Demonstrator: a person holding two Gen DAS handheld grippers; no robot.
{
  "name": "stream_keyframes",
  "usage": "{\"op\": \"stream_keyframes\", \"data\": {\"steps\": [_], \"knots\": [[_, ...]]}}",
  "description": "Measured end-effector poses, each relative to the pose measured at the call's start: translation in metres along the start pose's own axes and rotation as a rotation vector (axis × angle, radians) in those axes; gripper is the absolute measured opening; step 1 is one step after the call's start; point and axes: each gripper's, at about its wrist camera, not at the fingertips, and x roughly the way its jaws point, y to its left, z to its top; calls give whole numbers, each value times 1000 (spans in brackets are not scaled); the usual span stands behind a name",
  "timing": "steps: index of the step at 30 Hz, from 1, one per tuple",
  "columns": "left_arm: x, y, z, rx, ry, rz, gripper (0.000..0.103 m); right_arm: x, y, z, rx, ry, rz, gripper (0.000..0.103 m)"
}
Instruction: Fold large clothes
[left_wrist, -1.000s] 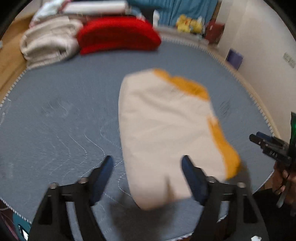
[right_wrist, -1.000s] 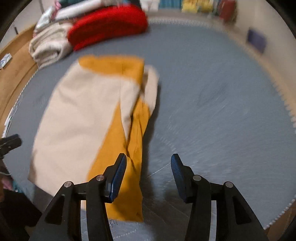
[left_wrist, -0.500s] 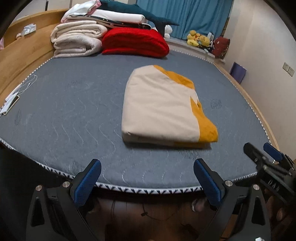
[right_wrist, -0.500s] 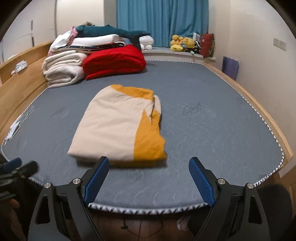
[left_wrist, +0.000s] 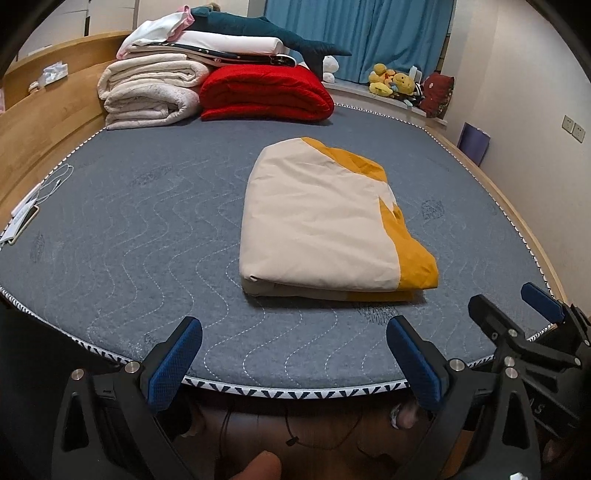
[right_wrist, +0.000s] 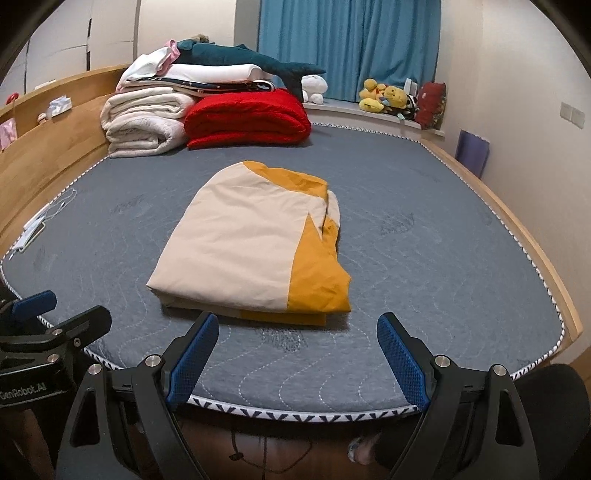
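A folded cream and mustard-yellow garment (left_wrist: 325, 225) lies flat in the middle of the grey quilted mattress (left_wrist: 147, 229); it also shows in the right wrist view (right_wrist: 255, 247). My left gripper (left_wrist: 293, 354) is open and empty, held off the mattress's near edge, short of the garment. My right gripper (right_wrist: 297, 350) is open and empty, also off the near edge. The right gripper shows at the right of the left wrist view (left_wrist: 513, 314). The left gripper shows at the left of the right wrist view (right_wrist: 55, 314).
Folded white blankets (left_wrist: 147, 88), a red quilt (left_wrist: 266, 92) and a blue plush shark (left_wrist: 266, 29) are stacked at the bed's far end. Plush toys (left_wrist: 395, 79) sit on the window ledge. A phone and cable (left_wrist: 29, 214) lie at the left edge by the wooden frame.
Both grippers pulled back from over the garment to beyond the mattress's near edge and opened wider. The garment lies still and folded.
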Motion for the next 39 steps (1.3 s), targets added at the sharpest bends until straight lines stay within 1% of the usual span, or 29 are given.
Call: {"op": "stream_keyframes", "data": {"steps": [8, 26, 39], "knots": [[2, 0, 1, 1, 8, -8, 100, 6, 8, -2, -28, 9, 2, 88], [7, 2, 5, 8, 11, -19, 100, 18, 5, 2, -22, 12, -14, 88], [8, 0, 4, 9, 8, -17, 100, 19, 4, 2, -20, 9, -15, 88]]}}
